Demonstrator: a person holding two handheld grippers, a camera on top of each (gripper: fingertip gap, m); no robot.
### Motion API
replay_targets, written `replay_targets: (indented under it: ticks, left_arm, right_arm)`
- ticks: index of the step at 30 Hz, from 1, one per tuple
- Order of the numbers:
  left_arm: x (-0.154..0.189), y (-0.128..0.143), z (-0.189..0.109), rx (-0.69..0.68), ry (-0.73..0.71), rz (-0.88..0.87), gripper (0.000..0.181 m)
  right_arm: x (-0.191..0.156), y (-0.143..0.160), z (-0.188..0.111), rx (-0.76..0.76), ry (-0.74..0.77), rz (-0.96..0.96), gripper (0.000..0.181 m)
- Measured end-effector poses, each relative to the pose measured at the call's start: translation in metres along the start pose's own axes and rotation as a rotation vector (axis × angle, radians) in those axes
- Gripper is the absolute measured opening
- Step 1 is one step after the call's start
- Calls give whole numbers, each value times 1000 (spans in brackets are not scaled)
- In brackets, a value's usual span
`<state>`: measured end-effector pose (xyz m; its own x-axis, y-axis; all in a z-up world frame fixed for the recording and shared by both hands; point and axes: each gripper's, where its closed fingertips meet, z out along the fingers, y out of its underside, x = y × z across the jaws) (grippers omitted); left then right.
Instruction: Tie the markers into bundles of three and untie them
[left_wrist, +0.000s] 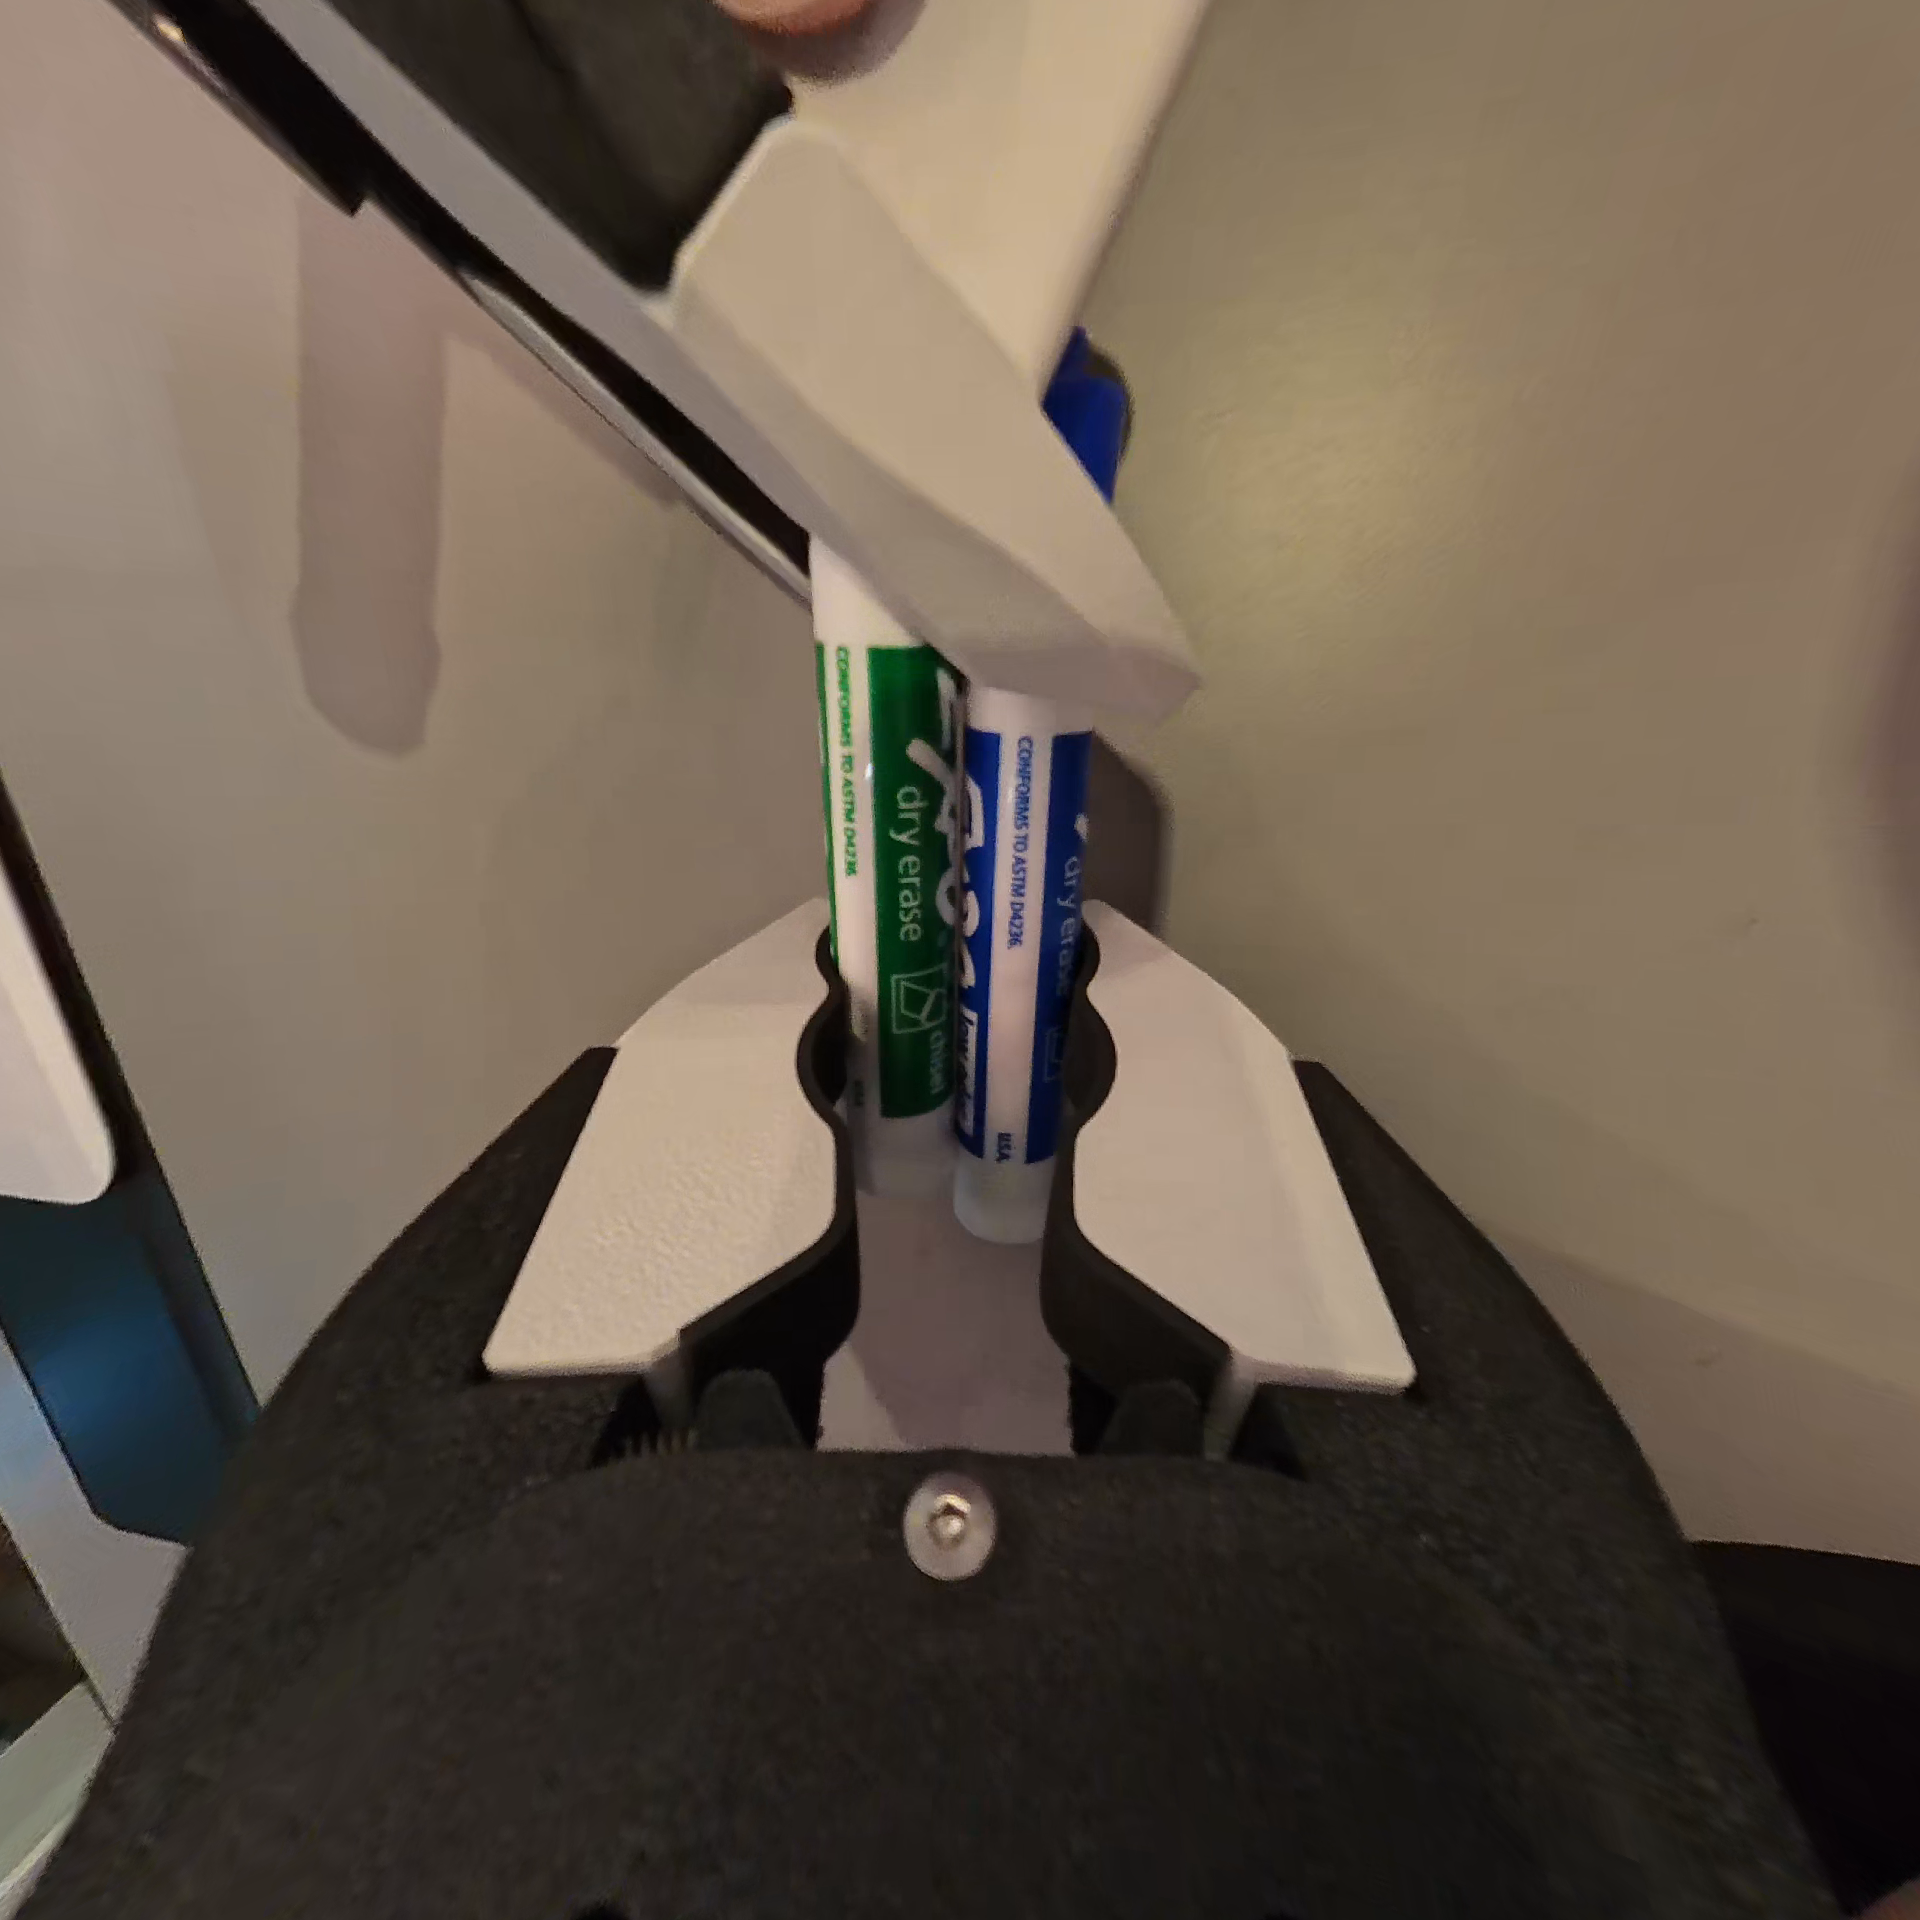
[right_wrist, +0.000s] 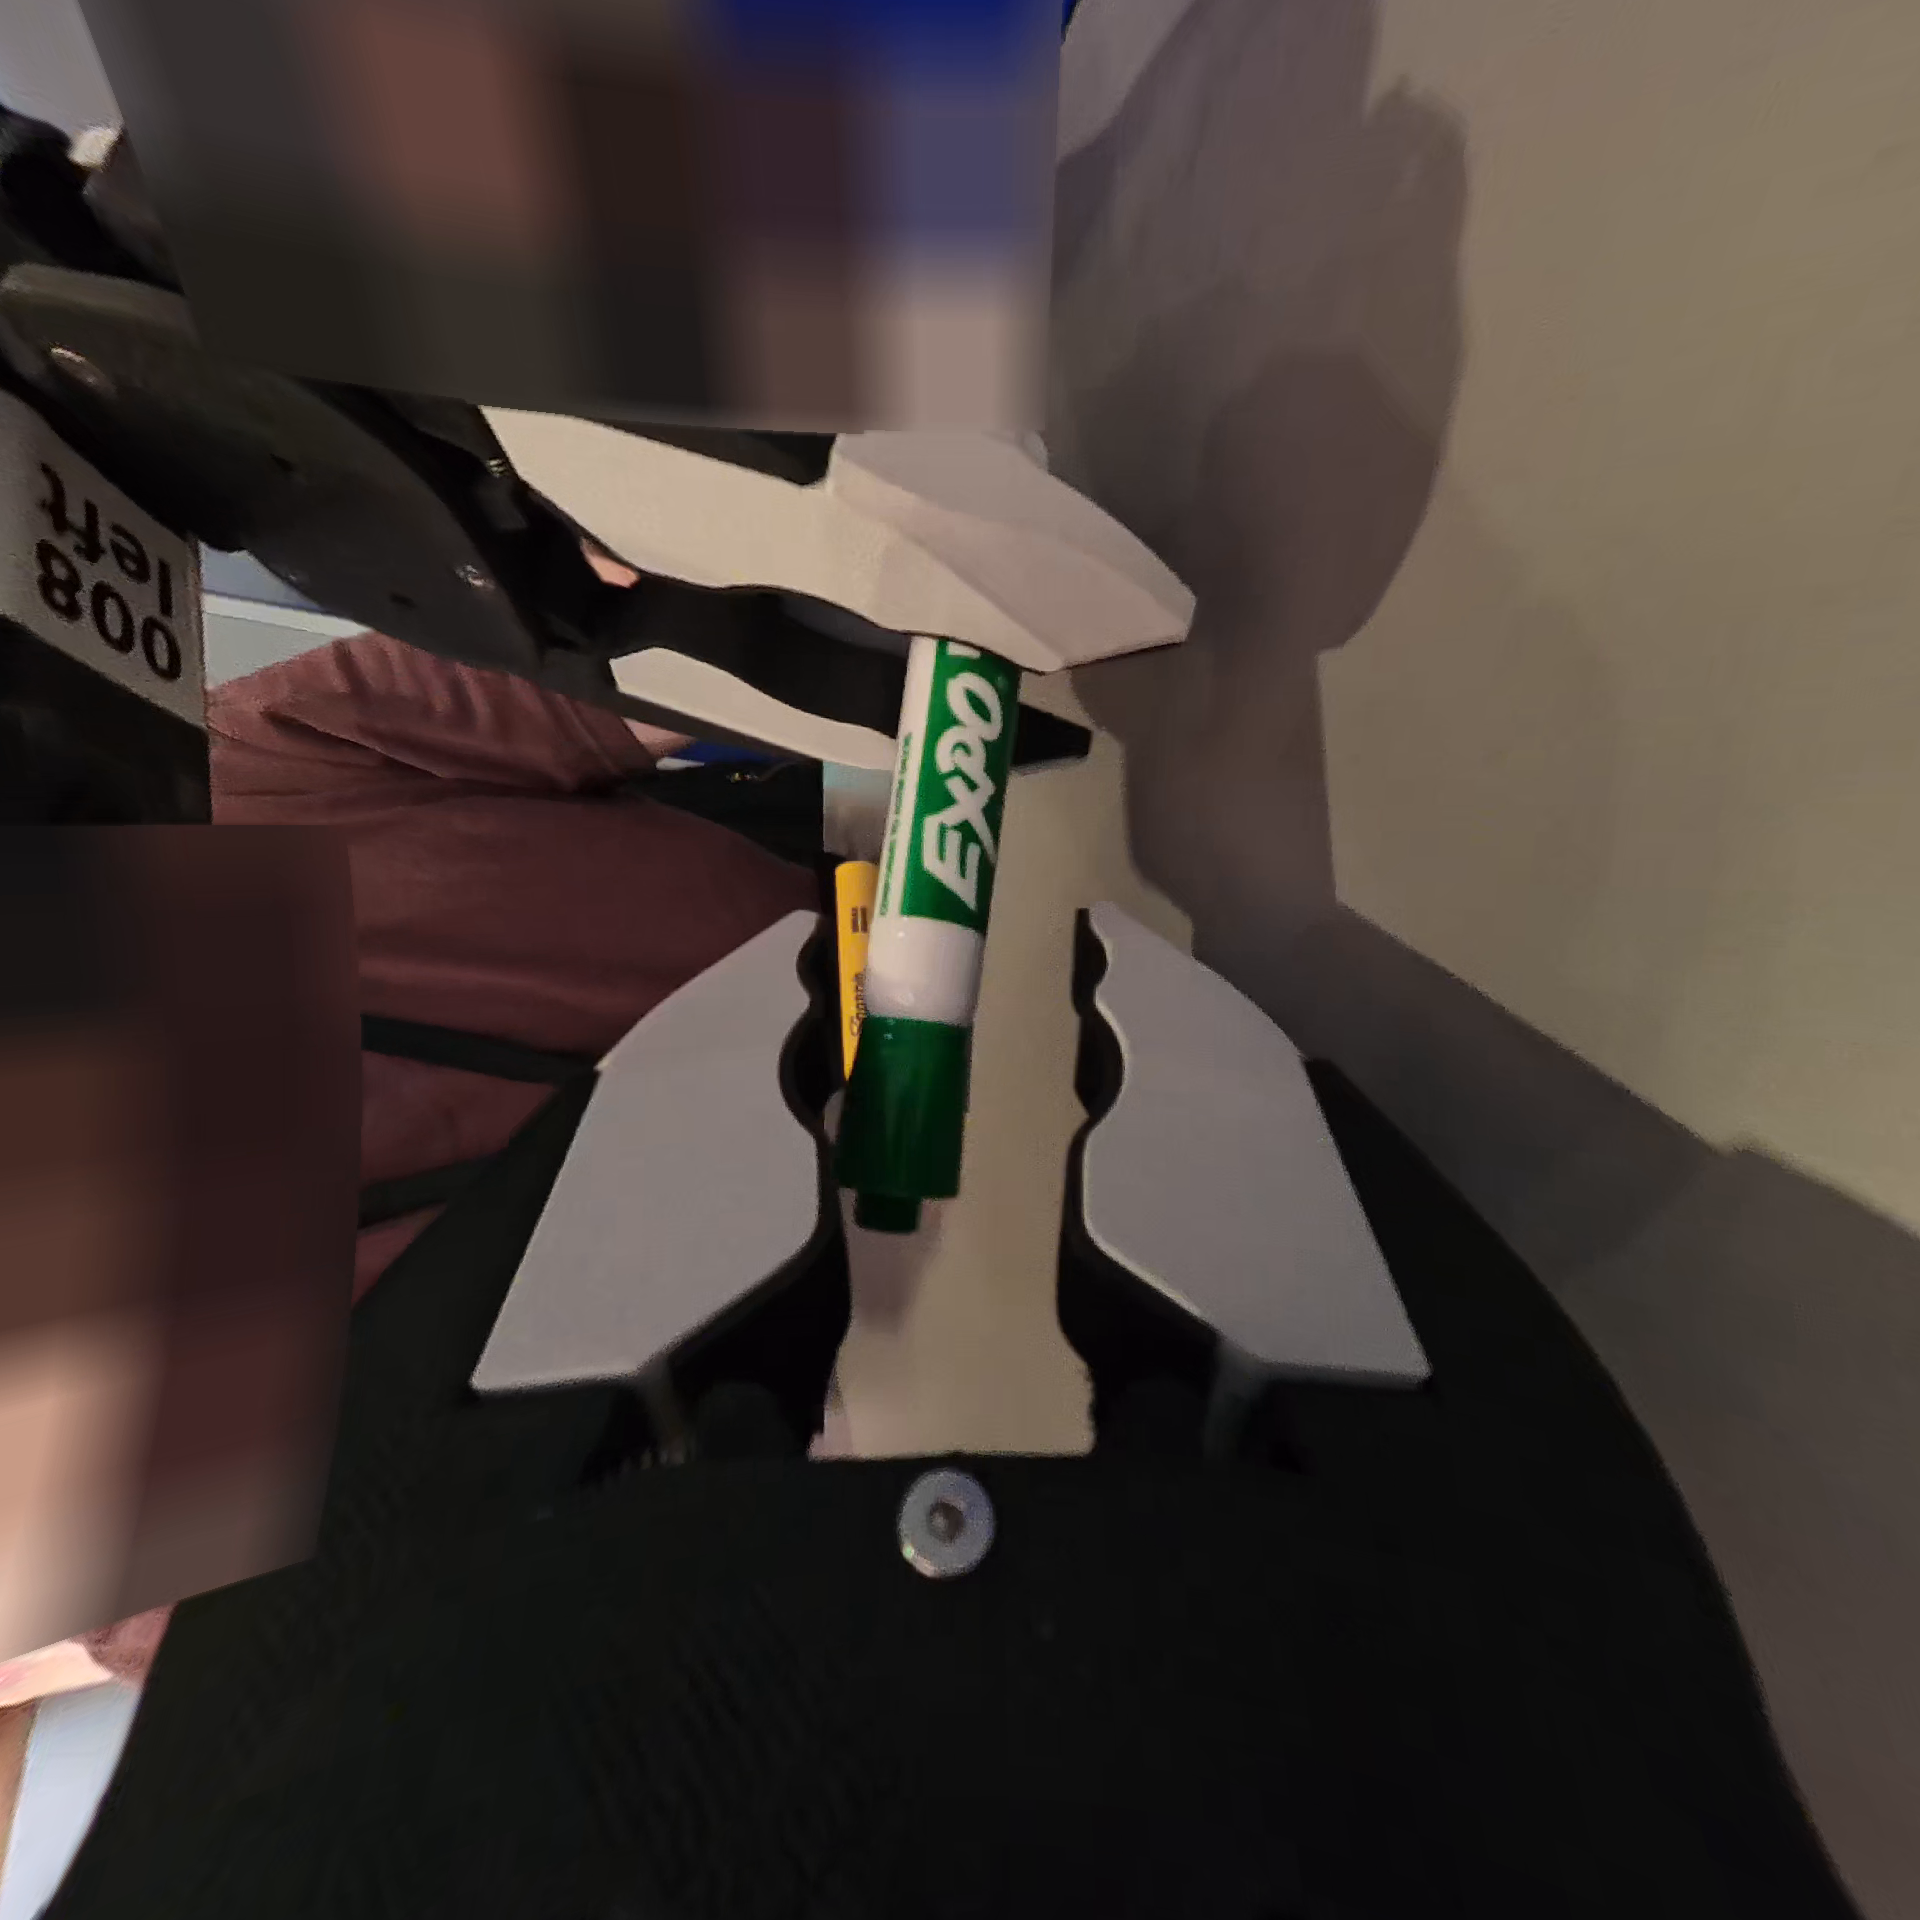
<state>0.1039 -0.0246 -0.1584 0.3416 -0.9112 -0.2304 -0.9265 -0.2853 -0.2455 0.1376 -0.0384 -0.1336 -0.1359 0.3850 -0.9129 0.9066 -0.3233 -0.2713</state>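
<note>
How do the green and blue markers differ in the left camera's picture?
The green marker sits left, the blue marker right. The blue marker's flat end reaches nearer the camera than the green marker's. Both have white barrels, side by side, clamped in the left gripper.

Two markers (left_wrist: 966, 935) are standing side by side between the left tongs (left_wrist: 951, 1029), which are closing on their lower ends. The right tongs (left_wrist: 935, 582) are reaching in from above, crossing over the markers' upper parts, a wall (left_wrist: 1507, 623) lying behind.
</note>
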Motion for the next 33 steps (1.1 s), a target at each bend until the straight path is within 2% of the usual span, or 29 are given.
replay_targets:
  ticks: [5, 9, 12, 15, 18, 20, 26, 31, 33]
  left_arm:
    - [-9, 9, -9, 12, -30, -31, 39]
    - [-16, 18, -18, 17, -49, -64, 38]
    - [-19, 25, -24, 12, -56, -84, 39]
    - [-21, 30, -27, 13, -62, -97, 39]
    - [-22, 32, -28, 9, -66, -100, 39]
    - [-21, 33, -28, 4, -62, -100, 39]
    - [-21, 36, -30, 8, -56, -108, 39]
    - [-23, 45, -34, 14, -52, -139, 39]
    - [-24, 46, -36, 20, -53, -140, 39]
  right_arm:
    - [-5, -9, -19, 87, 2, -68, 56]
    - [-7, -30, -48, 253, 84, -197, 56]
    - [-14, -49, -70, 392, 157, -359, 47]
    - [-28, -55, -80, 463, 139, -448, 31]
    - [-29, -50, -74, 426, 121, -441, 30]
    - [-23, -49, -67, 392, 176, -479, 30]
    - [-42, -56, -66, 419, 391, -803, 30]
    - [-82, -26, -38, 312, 337, -920, 28]
    - [-67, -18, -35, 260, 503, -889, 28]
